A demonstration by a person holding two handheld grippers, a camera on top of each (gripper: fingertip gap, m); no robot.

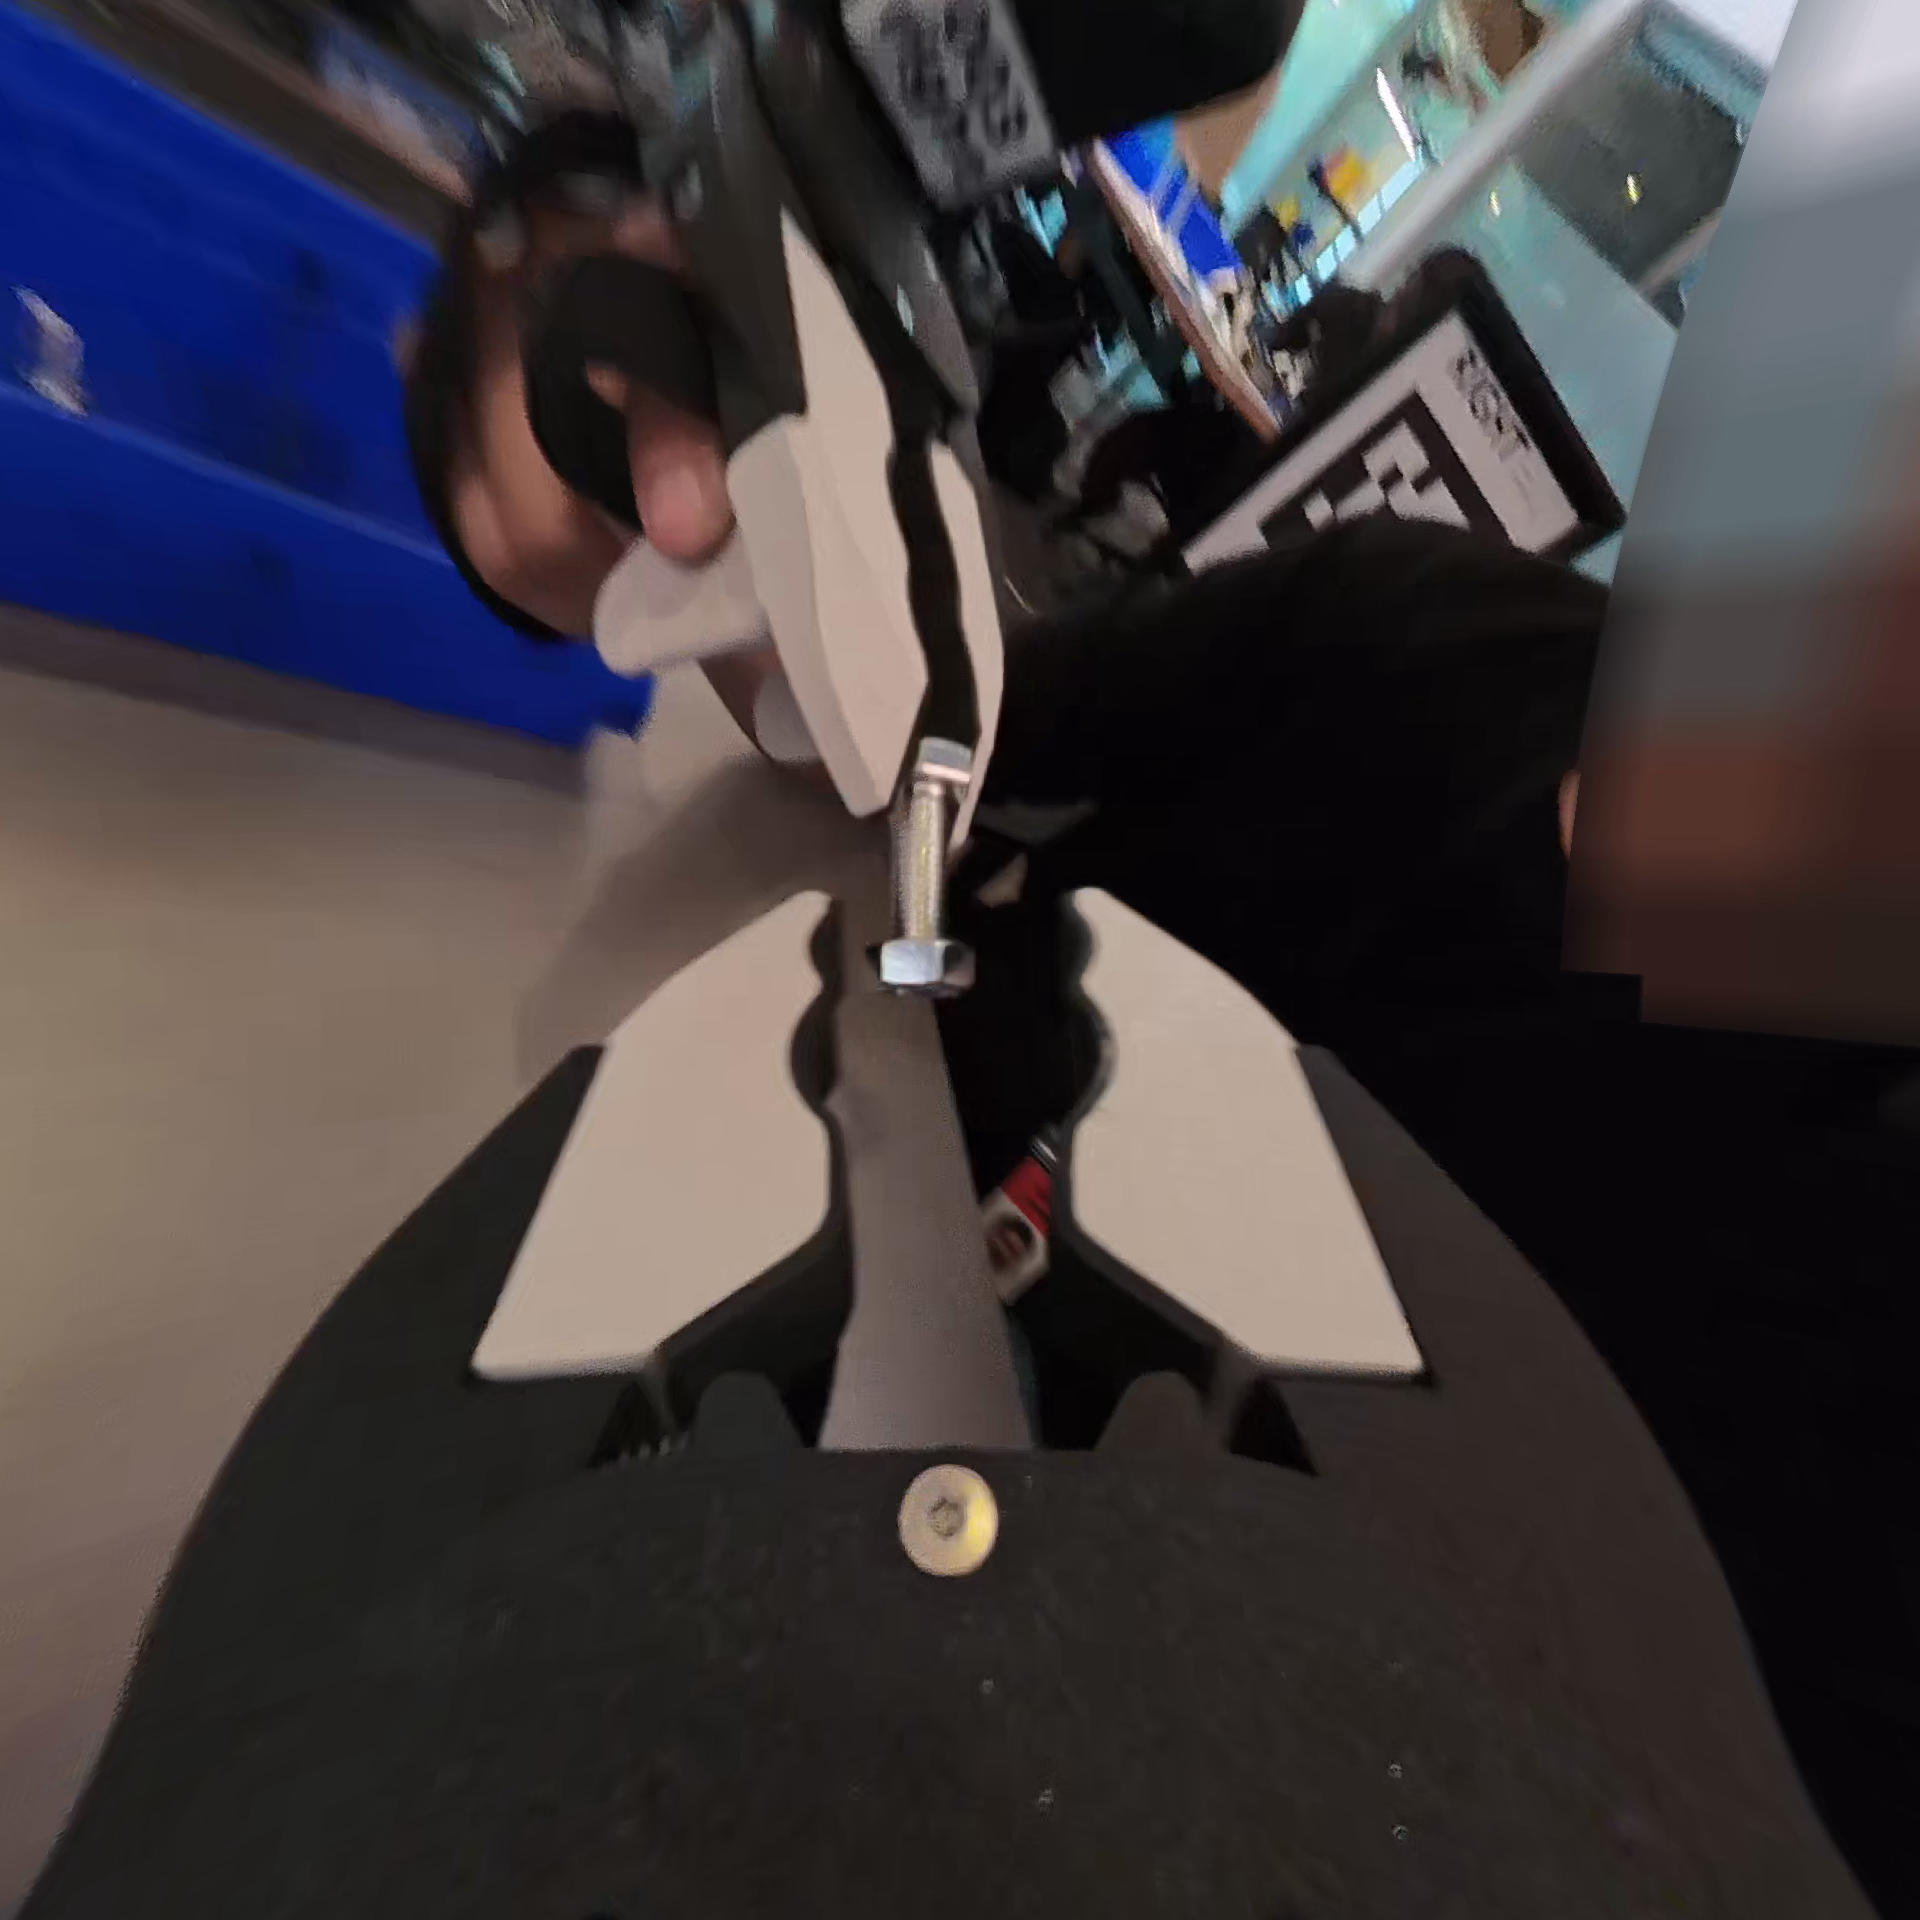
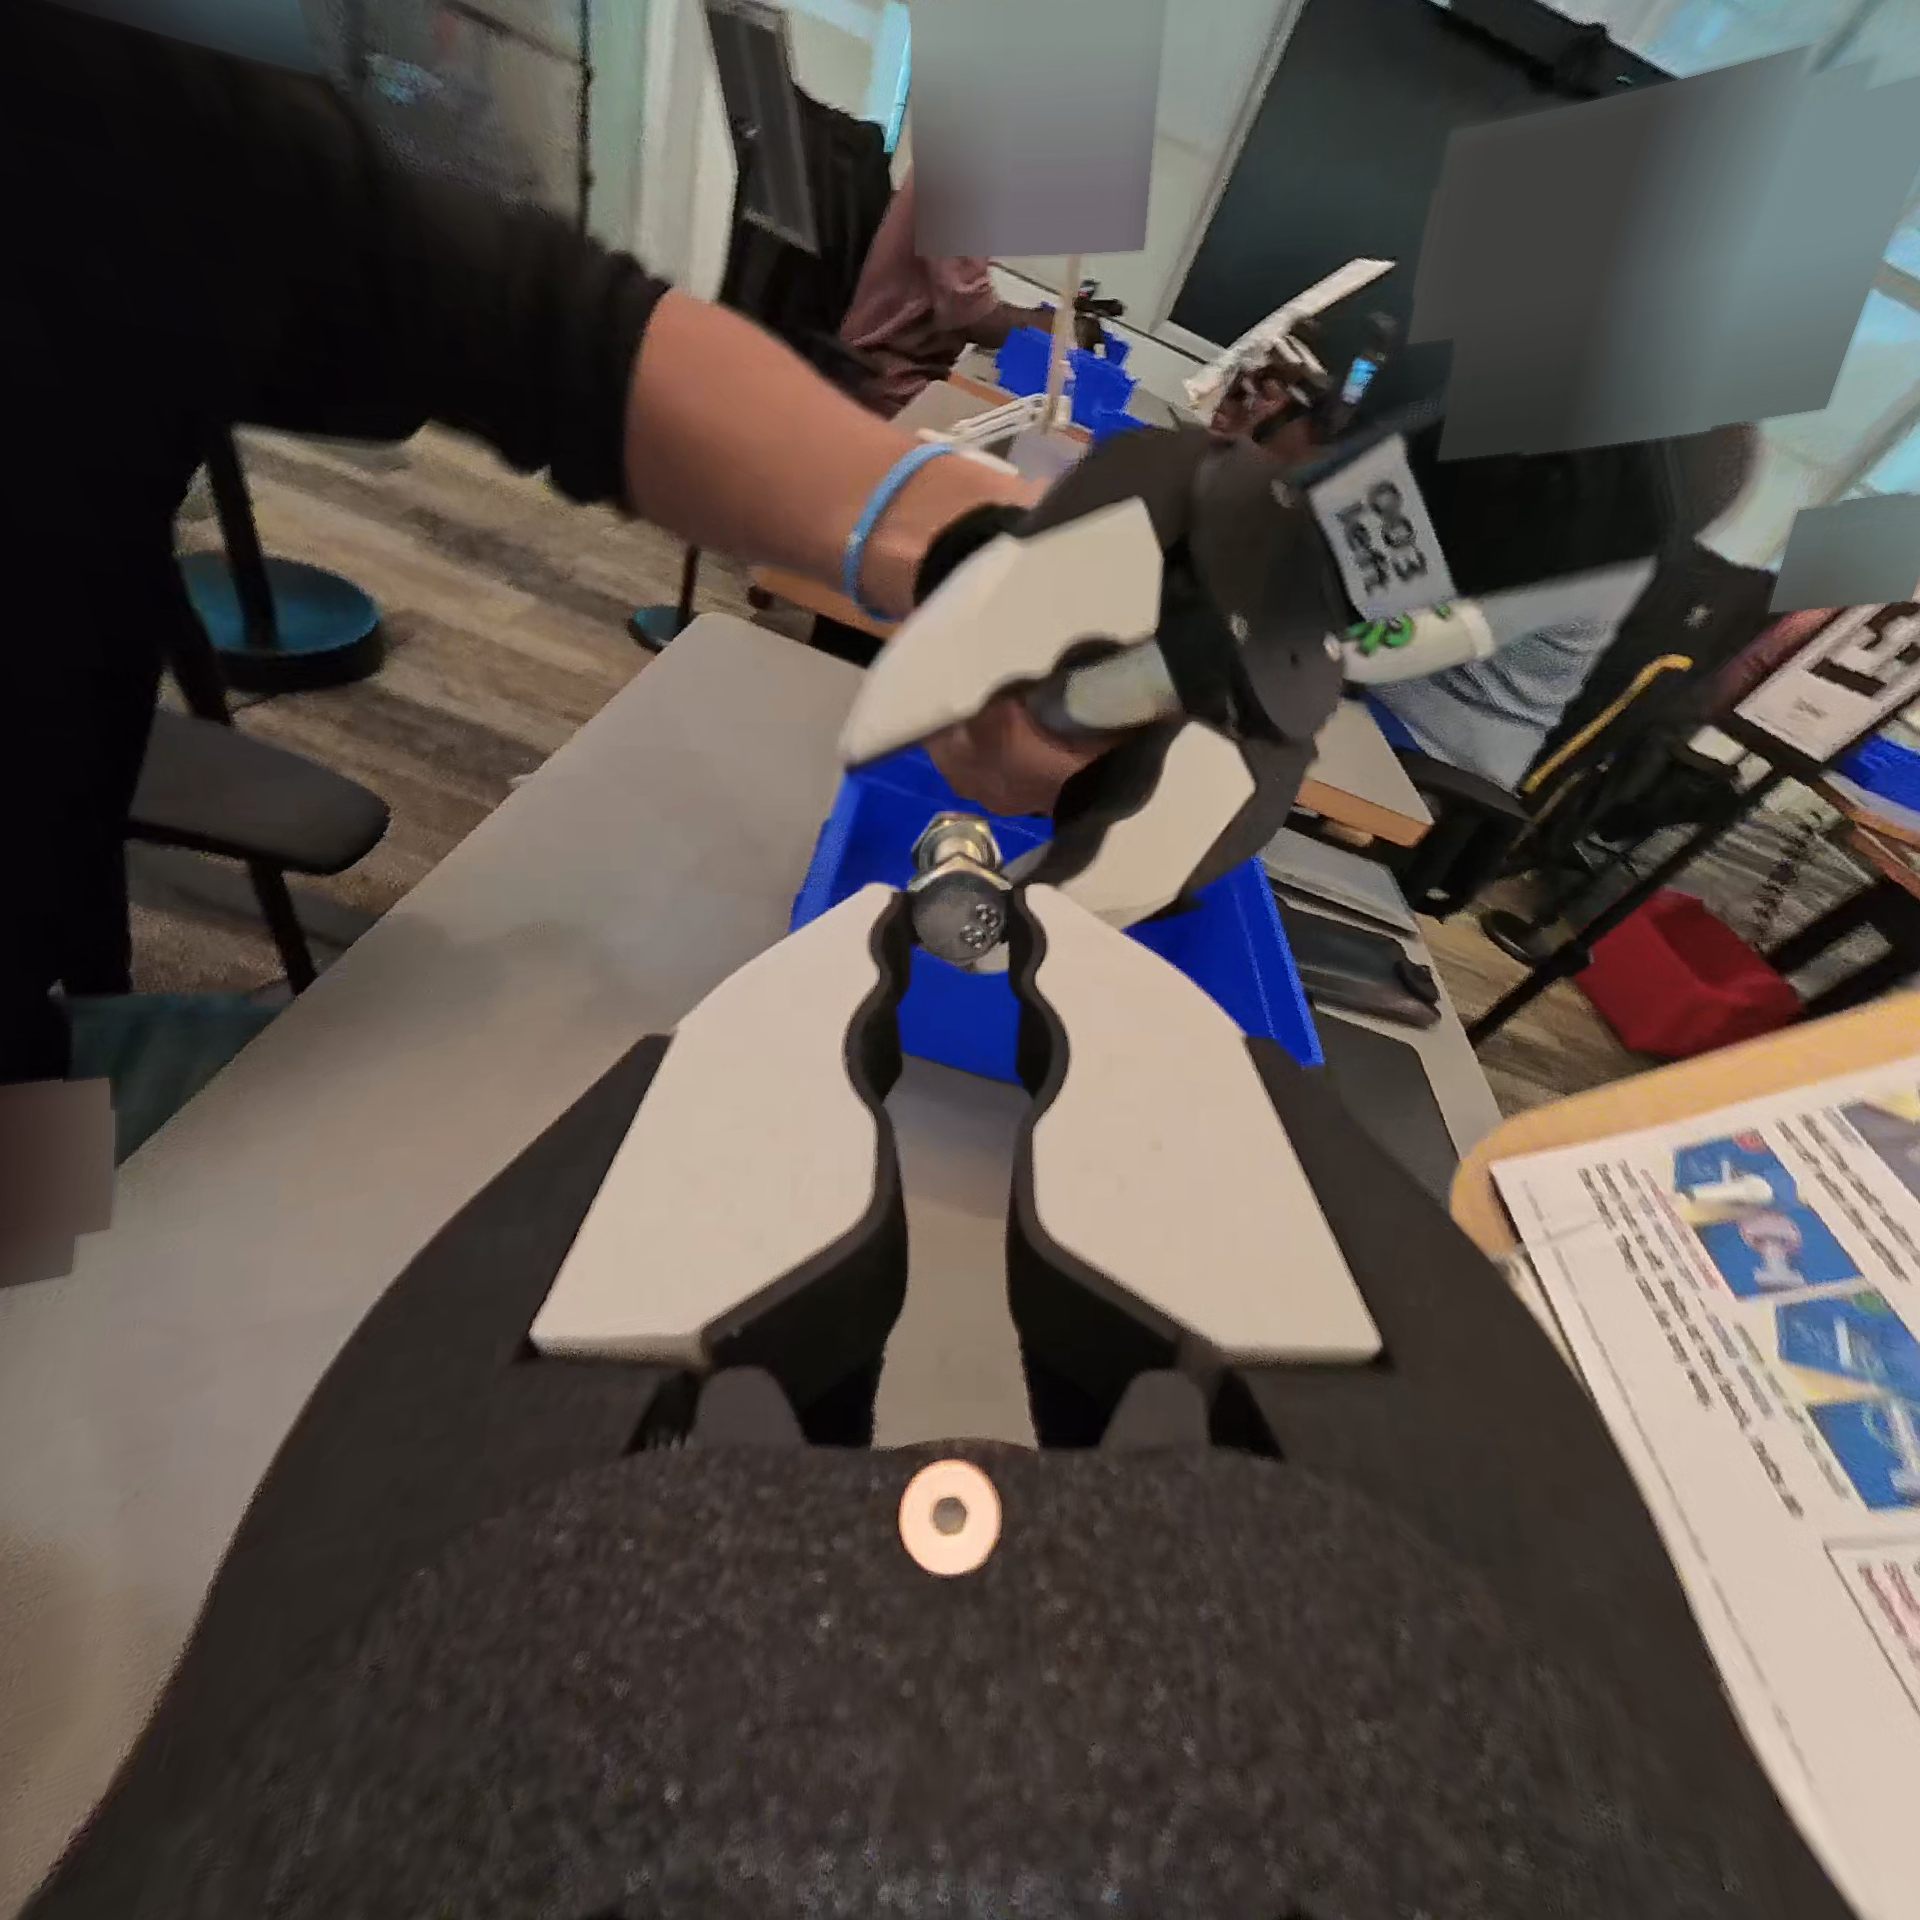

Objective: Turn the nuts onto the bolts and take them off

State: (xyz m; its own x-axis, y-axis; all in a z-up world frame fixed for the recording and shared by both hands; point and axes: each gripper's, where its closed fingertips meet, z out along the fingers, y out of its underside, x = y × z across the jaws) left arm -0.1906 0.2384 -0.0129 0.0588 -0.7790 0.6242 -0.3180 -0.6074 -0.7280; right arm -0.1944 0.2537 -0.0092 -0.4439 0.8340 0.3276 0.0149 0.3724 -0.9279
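Note:
A silver bolt (image 1: pixel 920 868) is held by its head in my right gripper (image 1: pixel 920 795), which comes down from above in the left wrist view. A hex nut (image 1: pixel 925 964) sits on the bolt's threaded end. My left gripper (image 1: pixel 951 909) is open, its jaws on either side of the nut and apart from it. In the right wrist view my right gripper (image 2: pixel 956 902) is shut on the bolt head (image 2: pixel 961 930). The nut (image 2: pixel 956 840) shows just beyond it. The open left gripper (image 2: pixel 940 805) reaches in from the upper right, held by a hand.
A blue bin (image 2: pixel 1226 966) stands on the grey table (image 2: pixel 520 935) right behind the bolt; it also shows at the left in the left wrist view (image 1: pixel 208 416). A printed sheet (image 2: pixel 1714 1351) lies on a wooden board at the right. A chair and people are beyond the table.

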